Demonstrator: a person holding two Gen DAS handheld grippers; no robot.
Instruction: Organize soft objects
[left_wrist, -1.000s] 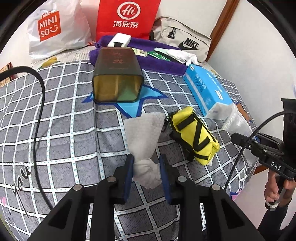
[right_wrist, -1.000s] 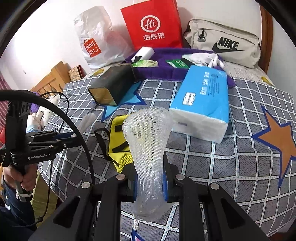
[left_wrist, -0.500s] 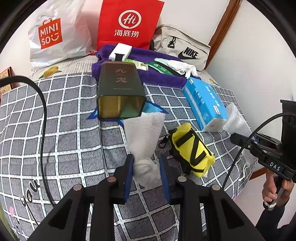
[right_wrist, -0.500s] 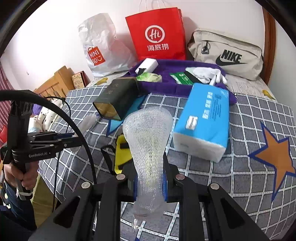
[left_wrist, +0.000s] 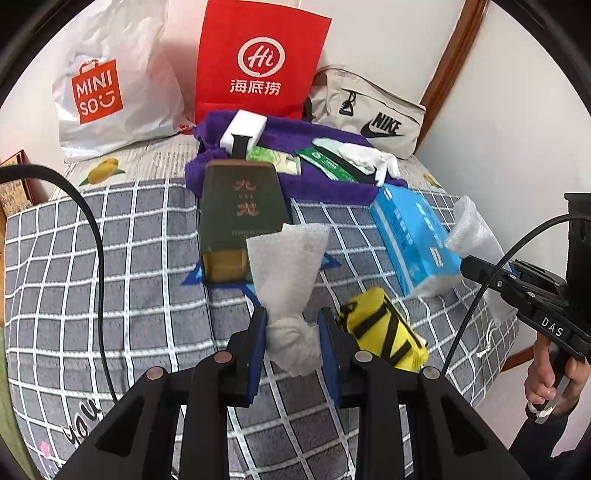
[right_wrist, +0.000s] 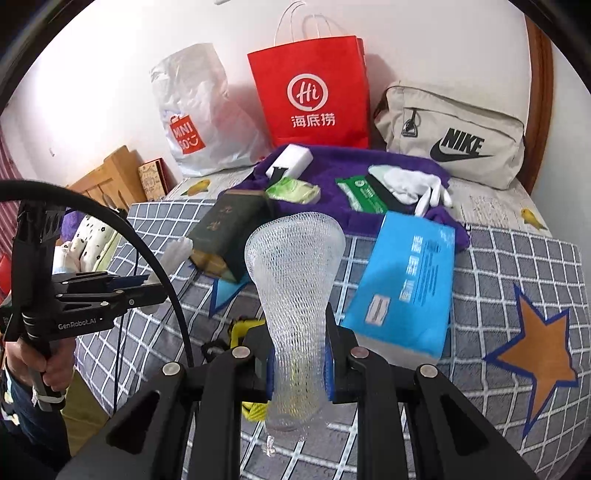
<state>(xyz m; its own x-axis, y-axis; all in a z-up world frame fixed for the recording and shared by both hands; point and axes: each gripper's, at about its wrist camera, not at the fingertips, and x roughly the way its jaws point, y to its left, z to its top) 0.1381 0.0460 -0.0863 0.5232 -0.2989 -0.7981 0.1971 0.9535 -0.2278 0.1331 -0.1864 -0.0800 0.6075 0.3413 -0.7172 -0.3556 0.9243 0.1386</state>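
Left wrist view: your left gripper (left_wrist: 291, 334) is pinched nearly closed on the crumpled end of a white tissue (left_wrist: 286, 266), limp and feather-light, held above the checked bed (left_wrist: 110, 295) in front of the dark tin (left_wrist: 240, 218); grip the wad, since the loose sheet tears easily. Right wrist view: your right gripper (right_wrist: 299, 363) squeezes the narrow waist of a foam net (right_wrist: 295, 273), springy, open-meshed and flared at the top, raised over the bed's near edge beside the blue pack (right_wrist: 406, 288).
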